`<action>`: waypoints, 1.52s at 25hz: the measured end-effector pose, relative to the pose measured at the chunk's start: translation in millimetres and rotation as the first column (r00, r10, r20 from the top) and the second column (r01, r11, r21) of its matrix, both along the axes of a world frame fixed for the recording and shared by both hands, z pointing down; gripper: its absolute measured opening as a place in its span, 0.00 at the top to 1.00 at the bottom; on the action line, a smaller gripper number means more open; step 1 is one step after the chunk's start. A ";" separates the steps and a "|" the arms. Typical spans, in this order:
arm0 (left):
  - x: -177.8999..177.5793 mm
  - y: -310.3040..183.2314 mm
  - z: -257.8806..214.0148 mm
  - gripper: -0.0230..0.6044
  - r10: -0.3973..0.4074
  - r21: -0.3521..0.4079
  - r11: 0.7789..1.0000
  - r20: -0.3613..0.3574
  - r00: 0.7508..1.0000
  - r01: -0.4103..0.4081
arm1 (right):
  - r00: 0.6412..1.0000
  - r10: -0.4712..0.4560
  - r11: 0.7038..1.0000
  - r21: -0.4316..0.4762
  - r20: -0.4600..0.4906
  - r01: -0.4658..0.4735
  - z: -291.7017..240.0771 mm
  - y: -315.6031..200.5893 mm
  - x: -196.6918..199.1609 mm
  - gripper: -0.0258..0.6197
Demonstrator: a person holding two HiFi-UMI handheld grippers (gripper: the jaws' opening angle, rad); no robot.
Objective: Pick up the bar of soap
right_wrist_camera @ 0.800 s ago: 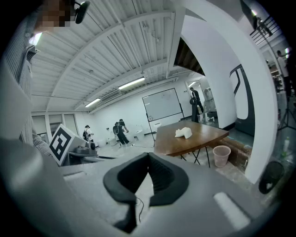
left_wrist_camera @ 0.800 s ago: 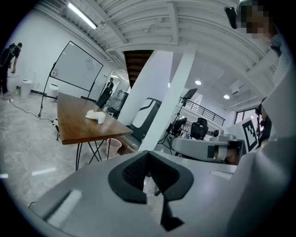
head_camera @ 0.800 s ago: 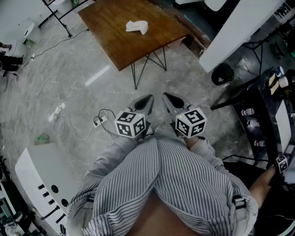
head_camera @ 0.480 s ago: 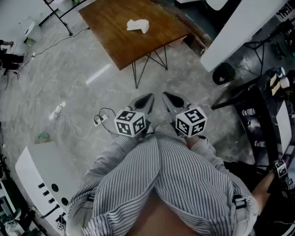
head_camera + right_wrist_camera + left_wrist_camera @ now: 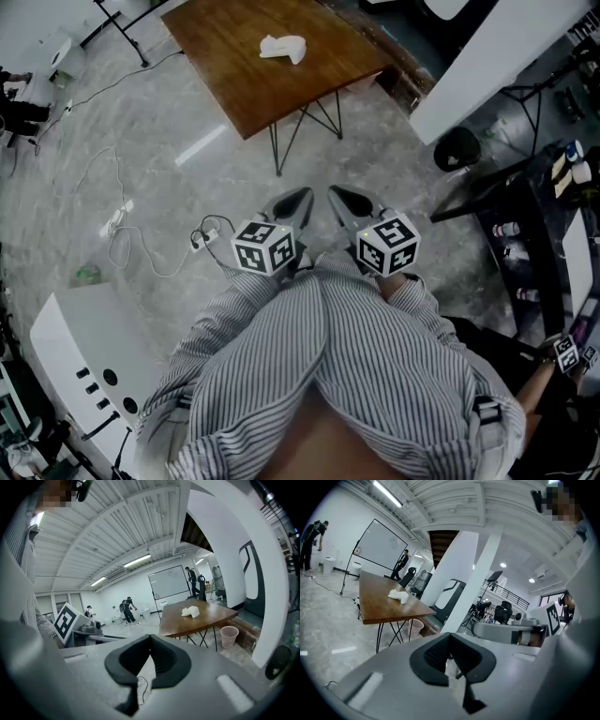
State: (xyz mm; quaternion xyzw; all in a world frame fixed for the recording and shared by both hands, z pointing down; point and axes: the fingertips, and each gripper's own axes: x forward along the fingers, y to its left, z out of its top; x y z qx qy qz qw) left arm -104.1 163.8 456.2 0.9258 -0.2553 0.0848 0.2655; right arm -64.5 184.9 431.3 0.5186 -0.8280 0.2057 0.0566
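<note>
Hovering shut, L gripper & R gripper well apart from soap.

The table runs off the head view's top edge, the white lump on it is too small to tell what it is, and the bottles on the shelf at the right are too small to name.

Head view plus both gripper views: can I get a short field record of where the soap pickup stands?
left gripper: shut, empty, held close to the body
right gripper: shut, empty, beside the left one
white object: lies on the wooden table, untouched; likely the soap
table position: ahead, well apart from both grippers
task stage: pickup not yet begun
</note>
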 end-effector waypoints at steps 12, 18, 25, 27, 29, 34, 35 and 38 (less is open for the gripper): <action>23.2 -13.0 3.3 0.96 -0.004 -0.001 1.000 -0.016 1.000 0.004 | 1.000 -0.014 1.000 -0.003 -0.001 0.014 6.0 -12.0 20.1 0.96; 37.5 -9.4 22.8 0.96 -0.002 -0.047 0.999 0.012 1.000 0.002 | 0.996 0.000 1.000 -0.007 0.088 0.001 13.6 -18.4 34.8 0.96; 56.4 -59.9 32.1 0.96 0.001 -0.043 0.999 -0.011 1.000 -0.001 | 0.997 -0.001 0.999 -0.041 0.080 0.004 31.3 -64.2 54.0 0.96; 64.2 -85.5 32.6 0.96 0.004 -0.031 1.000 -0.019 1.000 -0.005 | 0.997 0.005 0.999 -0.036 0.072 -0.002 32.4 -88.6 62.8 0.96; 72.0 -115.6 31.0 0.96 0.007 -0.021 1.000 -0.033 0.999 -0.007 | 0.998 0.010 0.999 -0.031 0.058 -0.009 32.7 -116.5 72.7 0.96; 94.8 -202.2 17.6 0.96 0.049 0.003 0.999 -0.058 0.997 -0.049 | 0.999 0.025 1.000 -0.012 0.047 -0.024 22.5 -205.0 96.4 0.96; 98.0 -221.0 13.3 0.96 0.058 0.008 0.998 -0.062 0.996 -0.058 | 0.998 0.027 1.000 -0.008 0.049 -0.026 18.8 -225.3 99.8 0.96; 102.0 -276.9 3.5 0.96 0.076 0.017 0.997 -0.068 0.995 -0.075 | 0.998 0.016 1.000 0.005 0.063 -0.016 9.7 -284.7 101.6 0.96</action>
